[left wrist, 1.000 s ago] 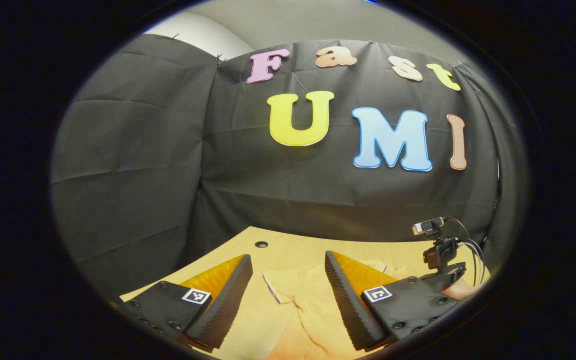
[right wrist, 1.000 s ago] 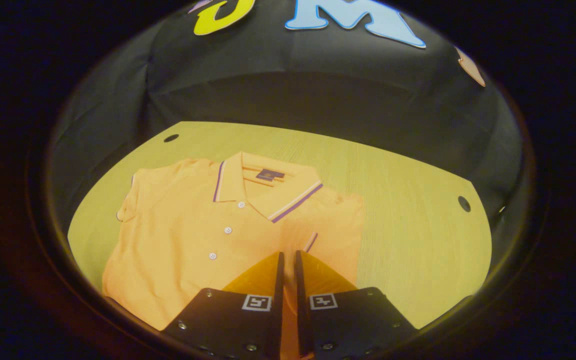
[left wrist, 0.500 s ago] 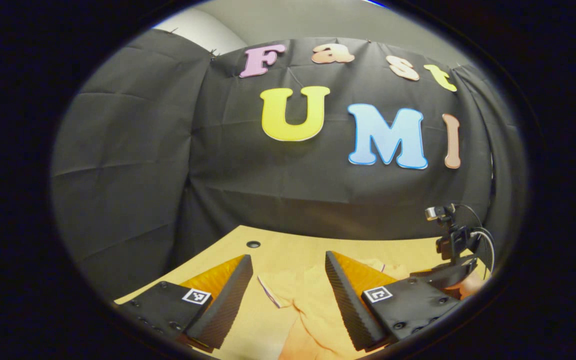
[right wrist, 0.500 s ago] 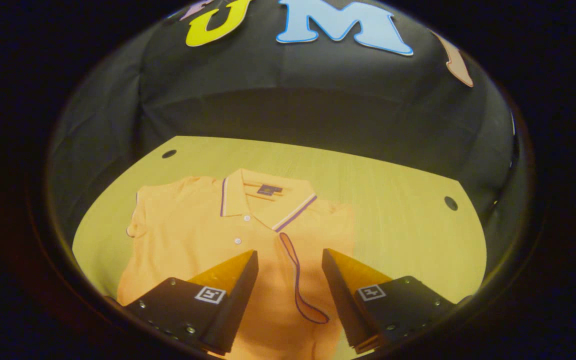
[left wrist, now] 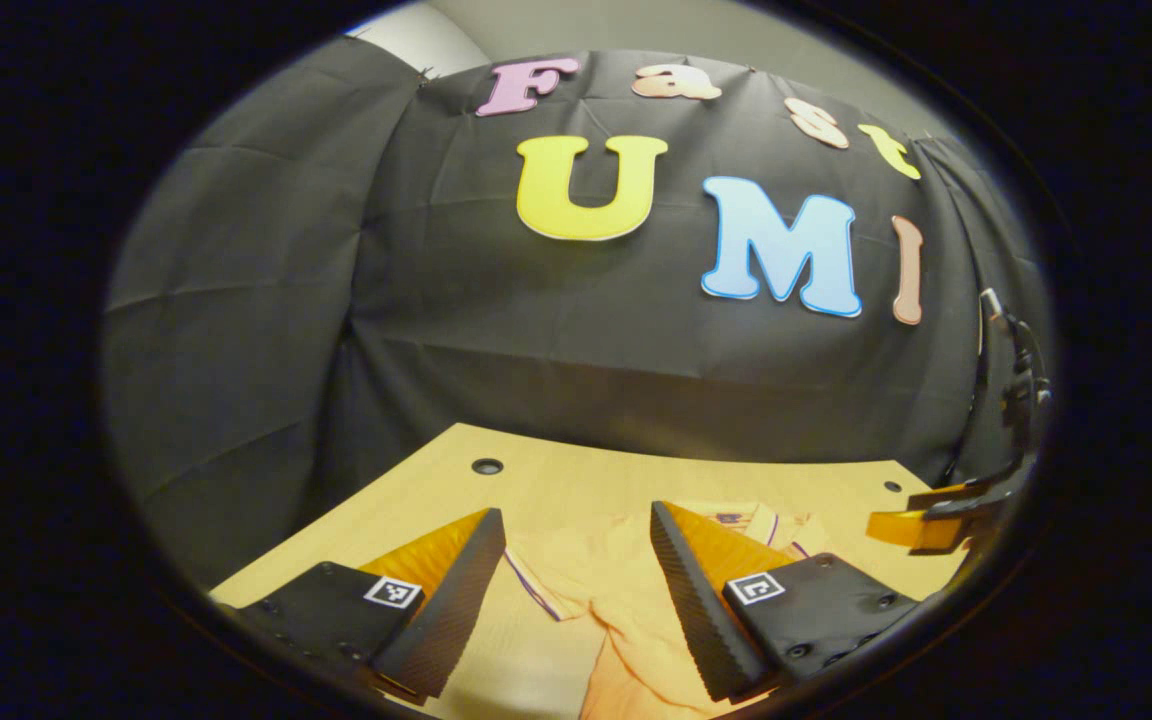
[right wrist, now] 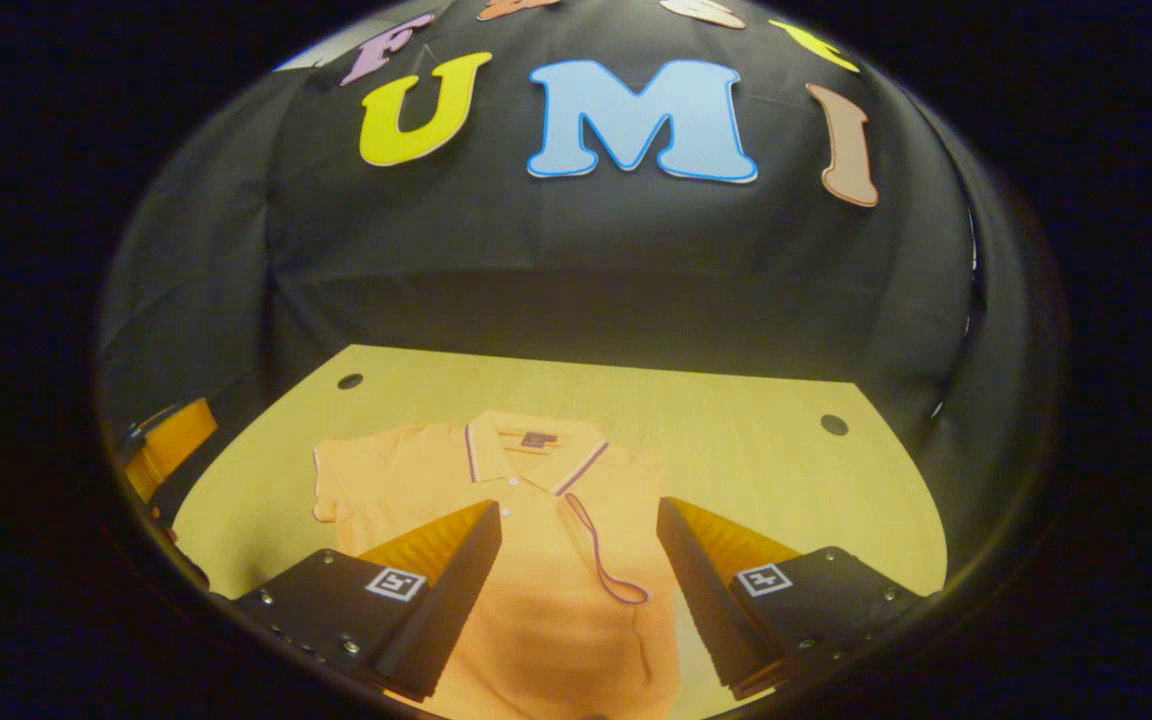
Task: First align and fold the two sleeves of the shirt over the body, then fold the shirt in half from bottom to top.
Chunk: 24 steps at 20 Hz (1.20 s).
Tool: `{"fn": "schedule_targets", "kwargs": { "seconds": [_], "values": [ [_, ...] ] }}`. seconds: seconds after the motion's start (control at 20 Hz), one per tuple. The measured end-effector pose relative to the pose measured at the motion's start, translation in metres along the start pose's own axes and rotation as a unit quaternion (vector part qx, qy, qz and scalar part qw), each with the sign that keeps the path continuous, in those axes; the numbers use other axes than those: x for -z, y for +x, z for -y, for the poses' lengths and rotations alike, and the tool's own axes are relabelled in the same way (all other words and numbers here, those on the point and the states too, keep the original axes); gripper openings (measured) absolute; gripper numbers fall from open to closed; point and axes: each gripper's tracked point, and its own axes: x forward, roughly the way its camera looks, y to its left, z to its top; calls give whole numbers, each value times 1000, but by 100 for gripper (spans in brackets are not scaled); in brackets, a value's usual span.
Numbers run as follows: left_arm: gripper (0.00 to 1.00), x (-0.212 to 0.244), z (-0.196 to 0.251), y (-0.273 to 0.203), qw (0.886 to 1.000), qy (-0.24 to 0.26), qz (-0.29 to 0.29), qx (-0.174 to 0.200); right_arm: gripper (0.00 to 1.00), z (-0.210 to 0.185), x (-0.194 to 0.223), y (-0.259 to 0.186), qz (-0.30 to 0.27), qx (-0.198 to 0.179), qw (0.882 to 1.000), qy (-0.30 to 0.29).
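Right gripper view, shirt point(right wrist: 536, 560) on table point(right wrist: 736, 440), fingers point(right wrist: 456, 570) apart.

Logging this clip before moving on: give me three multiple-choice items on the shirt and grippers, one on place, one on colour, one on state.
1. Where does the orange short-sleeved polo shirt lie?
A. on the wooden table
B. hung on the wall
C. on the floor

2. What colour is the stripe on the collar?
A. green
B. purple
C. red

3. How do the right gripper fingers stand?
A. shut on the collar
B. shut on a sleeve
C. open

Answers: 1 A, the shirt is spread flat on the tabletop. 2 B, purple edges the collar. 3 C, the fingers stand apart above the folded-over sleeve.
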Motion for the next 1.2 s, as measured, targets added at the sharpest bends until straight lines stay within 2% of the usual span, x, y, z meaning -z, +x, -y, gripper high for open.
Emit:
{"fn": "schedule_targets", "kwargs": {
  "seconds": [0.25, 0.3, 0.55, 0.6, 0.65, 0.9, 1.2],
  "values": [
    [95, 10, -7, 7, 1000, -2, -17, -7, 97, -7, -19, -44, 39, 17, 999, 19],
    [95, 12, -8, 8, 1000, 0, -21, -7, 99, -8, -22, -51, 45, 21, 999, 22],
    [95, 24, -9, 16, 999, -3, -49, 1, 97, -20, -25, -82, 62, 43, 997, 24],
    [94, 28, -10, 18, 998, -2, -56, 1, 94, -25, -24, -86, 62, 45, 997, 28],
    [95, 31, -12, 19, 998, -1, -63, 0, 97, -31, -22, -91, 61, 45, 997, 32],
    [94, 49, -20, 22, 994, -4, -106, -16, 96, -53, -22, -107, 62, 40, 997, 32],
    [94, 70, -25, 21, 987, -13, -157, -34, 96, -51, -4, -123, 42, 44, 998, 30]
  ]
}}
